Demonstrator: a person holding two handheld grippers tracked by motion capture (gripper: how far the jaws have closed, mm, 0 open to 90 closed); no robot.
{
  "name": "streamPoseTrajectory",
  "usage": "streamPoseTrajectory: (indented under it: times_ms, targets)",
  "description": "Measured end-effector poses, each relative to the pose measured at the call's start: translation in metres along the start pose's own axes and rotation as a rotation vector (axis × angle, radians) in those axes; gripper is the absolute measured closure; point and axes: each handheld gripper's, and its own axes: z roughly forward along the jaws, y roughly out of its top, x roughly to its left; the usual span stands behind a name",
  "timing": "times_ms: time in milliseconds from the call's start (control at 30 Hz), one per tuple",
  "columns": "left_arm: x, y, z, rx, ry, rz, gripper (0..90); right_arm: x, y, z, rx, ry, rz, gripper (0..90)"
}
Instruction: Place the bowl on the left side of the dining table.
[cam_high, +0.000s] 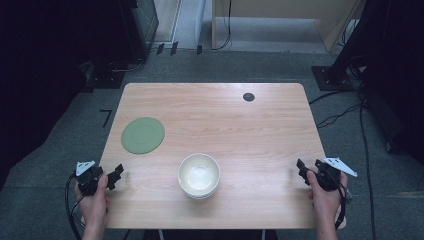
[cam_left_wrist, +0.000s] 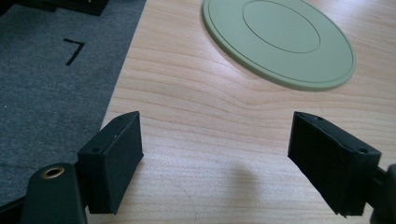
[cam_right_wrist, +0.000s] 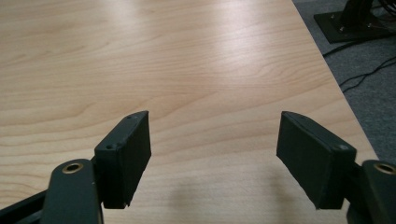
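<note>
A white bowl (cam_high: 199, 174), stacked on another, stands near the front middle of the wooden table (cam_high: 215, 120). A flat green round plate (cam_high: 143, 134) (cam_left_wrist: 280, 39) lies at the left. My left gripper (cam_high: 111, 176) (cam_left_wrist: 215, 156) hovers open over the table's front left corner, nothing between its jaws, the green plate ahead of it. At the front right edge my right gripper (cam_high: 309, 167) (cam_right_wrist: 214, 154) is also open and holds nothing, with bare wood below it.
A small dark round disc (cam_high: 248, 97) sits at the table's far right. Grey carpet (cam_left_wrist: 46, 93) with a black mark (cam_left_wrist: 74, 49) lies off the left edge. Cables (cam_high: 345, 112) and a stand base (cam_right_wrist: 350, 23) are on the floor to the right.
</note>
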Motion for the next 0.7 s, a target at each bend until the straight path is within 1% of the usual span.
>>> streamPoseTrajectory:
  times_ms: [33,67,133,200,267,300,367,400,433,467,500,567,600,633,667,700]
  targets:
    - [0.0,0.001,0.0,-0.002,0.002,-0.002,17.4,0.002,0.0,0.0,-0.002,0.015,0.005,26.2]
    - [0.0,0.001,0.0,-0.006,0.006,-0.006,17.4,0.003,0.001,0.001,-0.006,0.026,0.001,26.1]
    - [0.001,0.002,-0.001,-0.015,0.005,-0.013,17.4,0.008,0.003,0.001,-0.006,0.027,-0.008,26.2]
    - [0.001,0.004,-0.002,-0.023,0.003,-0.011,17.5,0.012,0.006,0.0,-0.018,0.049,-0.006,26.1]
    - [0.002,0.006,-0.005,-0.038,-0.009,-0.018,17.5,0.017,0.009,-0.001,-0.033,0.072,0.01,26.2]
    - [0.002,0.007,-0.007,-0.049,-0.023,-0.026,17.5,0.019,0.011,-0.002,-0.038,0.082,0.012,26.2]
    - [0.001,0.008,-0.008,-0.057,-0.03,-0.027,17.5,0.026,0.016,-0.005,-0.043,0.107,0.008,26.4]
    - [-0.002,0.011,-0.011,-0.069,-0.054,-0.033,17.5,0.03,0.018,-0.007,-0.05,0.122,0.004,26.4]
    - [-0.002,0.011,-0.011,-0.069,-0.054,-0.033,17.5,0.034,0.02,-0.008,-0.055,0.134,0.002,26.6]
    - [-0.008,0.014,-0.015,-0.089,-0.05,-0.009,17.5,0.039,0.022,-0.009,-0.064,0.148,-0.005,26.6]
    - [-0.01,0.015,-0.017,-0.098,-0.066,-0.003,17.5,0.044,0.024,-0.011,-0.067,0.158,-0.01,26.6]
    - [-0.015,0.018,-0.02,-0.109,-0.133,0.004,17.6,0.054,0.028,-0.012,-0.073,0.177,-0.029,26.9]
    - [-0.018,0.019,-0.021,-0.107,-0.144,0.017,17.6,0.06,0.029,-0.013,-0.075,0.188,-0.035,26.9]
    - [-0.018,0.019,-0.021,-0.107,-0.144,0.017,17.6,0.06,0.029,-0.013,-0.075,0.188,-0.035,26.9]
    - [-0.028,0.019,-0.021,-0.105,-0.144,0.041,17.6,0.072,0.032,-0.013,-0.075,0.203,-0.051,27.1]
    - [-0.028,0.019,-0.021,-0.105,-0.144,0.041,17.5,0.072,0.032,-0.013,-0.075,0.203,-0.051,27.1]
